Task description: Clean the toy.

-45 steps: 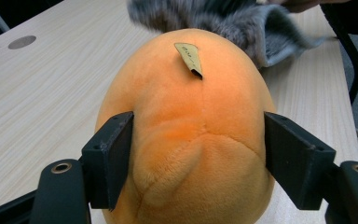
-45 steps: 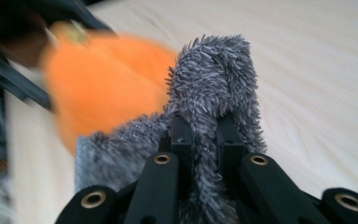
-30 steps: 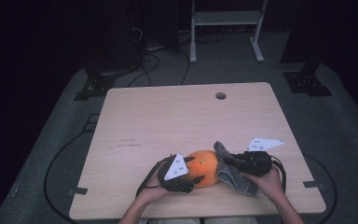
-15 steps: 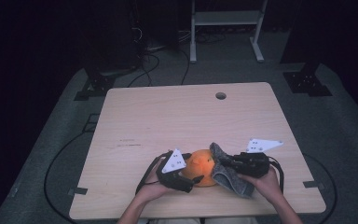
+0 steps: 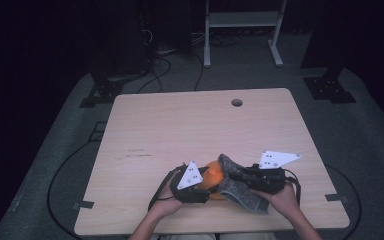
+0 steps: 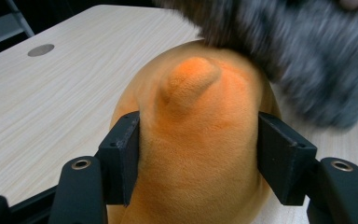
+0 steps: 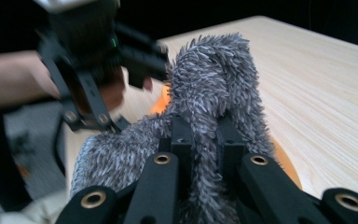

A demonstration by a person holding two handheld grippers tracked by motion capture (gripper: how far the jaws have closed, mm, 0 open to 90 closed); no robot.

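Dim room, grey floor [image 5: 55, 165], cables [image 5: 172, 67], white metal stand [image 5: 242, 22] behind wooden table [image 5: 190, 125].

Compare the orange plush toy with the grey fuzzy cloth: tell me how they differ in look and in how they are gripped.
The orange plush toy is smooth, short-piled and rounded; the grey fuzzy cloth is shaggy, long-fibred and limp, draping over the toy. The left gripper has just been closing, and its pads press the toy's broad sides, set wide; the right gripper pinches a thin fold of cloth, jaws nearly together. Both are soft and sit at the table's near edge.
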